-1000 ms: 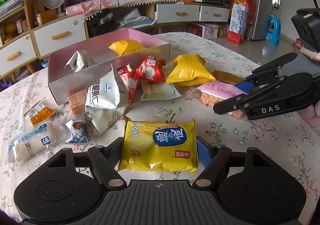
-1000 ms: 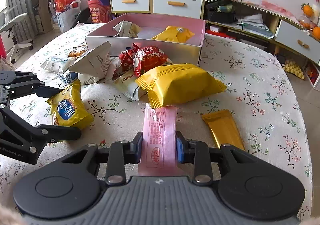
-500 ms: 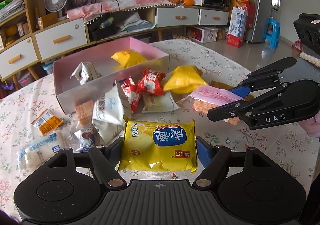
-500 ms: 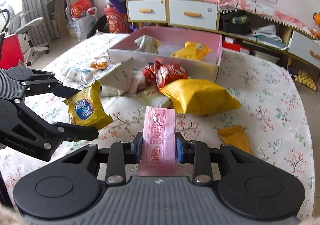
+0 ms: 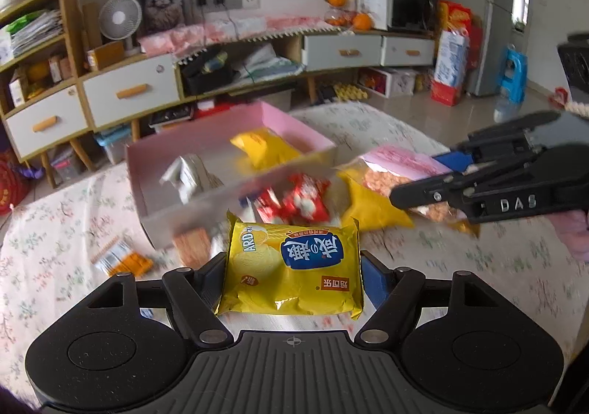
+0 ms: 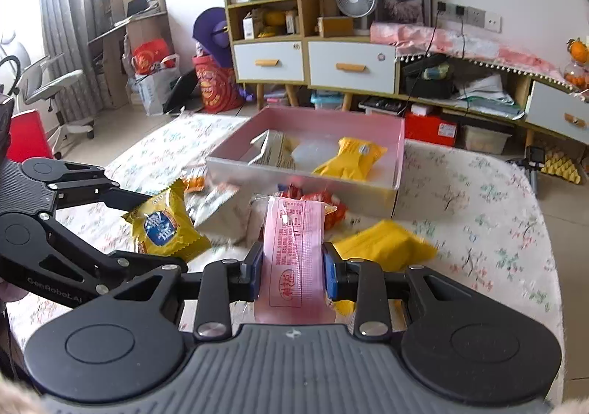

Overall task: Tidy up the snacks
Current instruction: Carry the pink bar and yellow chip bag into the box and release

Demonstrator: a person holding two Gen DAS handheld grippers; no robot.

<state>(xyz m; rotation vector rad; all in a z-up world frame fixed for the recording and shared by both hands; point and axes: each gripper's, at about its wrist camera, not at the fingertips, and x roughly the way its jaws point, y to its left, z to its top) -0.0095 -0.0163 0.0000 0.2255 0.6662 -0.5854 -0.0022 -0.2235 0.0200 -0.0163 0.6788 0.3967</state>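
Grippers: left gripper (image 5: 292,268) clamps yellow cracker pack (image 5: 292,266) across its width, right gripper (image 6: 293,268) pinches pink wafer packet (image 6: 294,255) | Position: both packs held above floral table (image 6: 478,230), short of pink box (image 6: 399,156) | Box: 2 snacks inside | Risk: slick pink film may slide out; loose snacks (image 6: 221,204) crowd box front.

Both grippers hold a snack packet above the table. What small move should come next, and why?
Probably carry both forward over the pink box: the left gripper grips the yellow packet, the right gripper the pink packet, and the box has room.
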